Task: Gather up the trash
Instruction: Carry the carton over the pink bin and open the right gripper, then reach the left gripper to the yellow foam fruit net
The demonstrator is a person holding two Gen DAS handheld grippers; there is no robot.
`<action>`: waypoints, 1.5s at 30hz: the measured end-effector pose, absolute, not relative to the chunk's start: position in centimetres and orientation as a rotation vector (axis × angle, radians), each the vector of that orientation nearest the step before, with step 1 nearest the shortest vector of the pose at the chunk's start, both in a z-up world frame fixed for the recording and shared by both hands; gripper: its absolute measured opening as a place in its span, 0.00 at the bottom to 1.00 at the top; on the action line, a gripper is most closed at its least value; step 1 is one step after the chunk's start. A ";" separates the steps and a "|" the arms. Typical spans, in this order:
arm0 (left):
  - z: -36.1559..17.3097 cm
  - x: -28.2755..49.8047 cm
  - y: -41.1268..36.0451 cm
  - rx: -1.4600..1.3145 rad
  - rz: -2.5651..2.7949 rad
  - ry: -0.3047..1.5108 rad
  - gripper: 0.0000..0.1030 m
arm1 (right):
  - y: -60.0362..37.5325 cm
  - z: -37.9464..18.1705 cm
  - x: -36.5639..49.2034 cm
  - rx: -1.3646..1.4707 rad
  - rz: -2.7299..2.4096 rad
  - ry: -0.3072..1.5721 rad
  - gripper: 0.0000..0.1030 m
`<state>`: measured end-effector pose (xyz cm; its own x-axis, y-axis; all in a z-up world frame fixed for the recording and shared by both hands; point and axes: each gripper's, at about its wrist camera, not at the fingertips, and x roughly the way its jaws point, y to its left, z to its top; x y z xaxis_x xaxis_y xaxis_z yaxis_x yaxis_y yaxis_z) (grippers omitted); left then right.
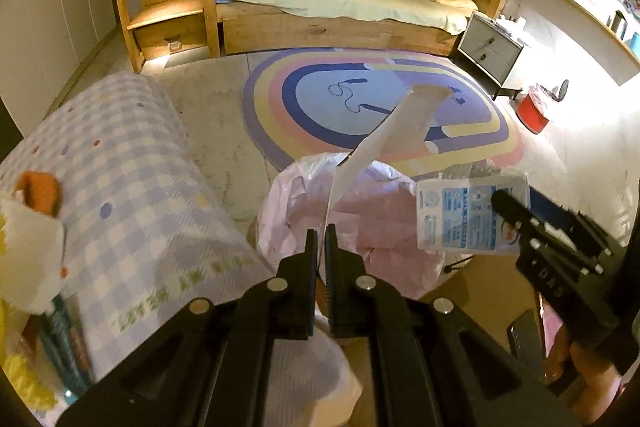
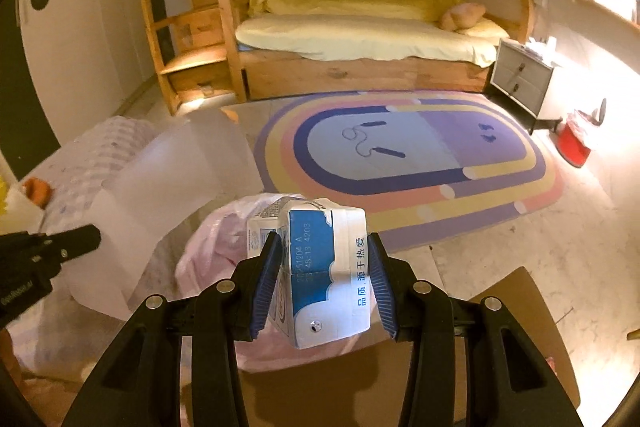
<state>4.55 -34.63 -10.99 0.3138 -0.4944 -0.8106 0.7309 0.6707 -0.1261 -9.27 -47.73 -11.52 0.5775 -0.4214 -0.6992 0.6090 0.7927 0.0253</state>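
Observation:
In the left wrist view my left gripper (image 1: 322, 237) is shut on the lower end of a long white sheet of paper (image 1: 400, 123), which sticks up and away from the jaws. Right below it stands a trash bin lined with a pink bag (image 1: 384, 223). To the right, my right gripper (image 1: 509, 207) holds a blue-and-white milk carton (image 1: 460, 217) near the bin's edge. In the right wrist view the milk carton (image 2: 324, 267) sits tilted between the blue pads (image 2: 266, 279) of my right gripper (image 2: 324, 241), above the pink-lined bin (image 2: 212, 259). The left gripper (image 2: 90, 238) and its paper (image 2: 168, 195) are at the left.
A checked blue-and-white cushion (image 1: 120, 179) lies left of the bin. Brown cardboard (image 2: 516, 311) covers the floor near me, with a dark phone (image 1: 525, 334) on it. Farther off are a rainbow rug (image 2: 400, 155), a wooden bunk bed (image 2: 360, 43), a grey nightstand (image 2: 520, 77) and a red bin (image 2: 574, 143).

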 end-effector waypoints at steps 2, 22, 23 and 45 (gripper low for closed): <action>-11.3 5.0 -35.3 0.278 -0.826 0.964 0.02 | -48.2 -11.9 -8.7 0.269 -0.620 0.747 0.44; -5.4 0.3 -27.4 0.251 -0.804 0.782 0.37 | -42.5 -7.3 -11.8 0.347 -0.473 0.654 0.56; -5.1 -0.1 -26.7 0.249 -0.799 0.775 0.38 | -41.9 -7.0 -11.8 0.349 -0.456 0.653 0.56; -2.3 1.5 -3.6 0.133 -0.429 0.670 0.56 | -25.5 -3.7 -5.3 0.171 -0.095 0.692 0.64</action>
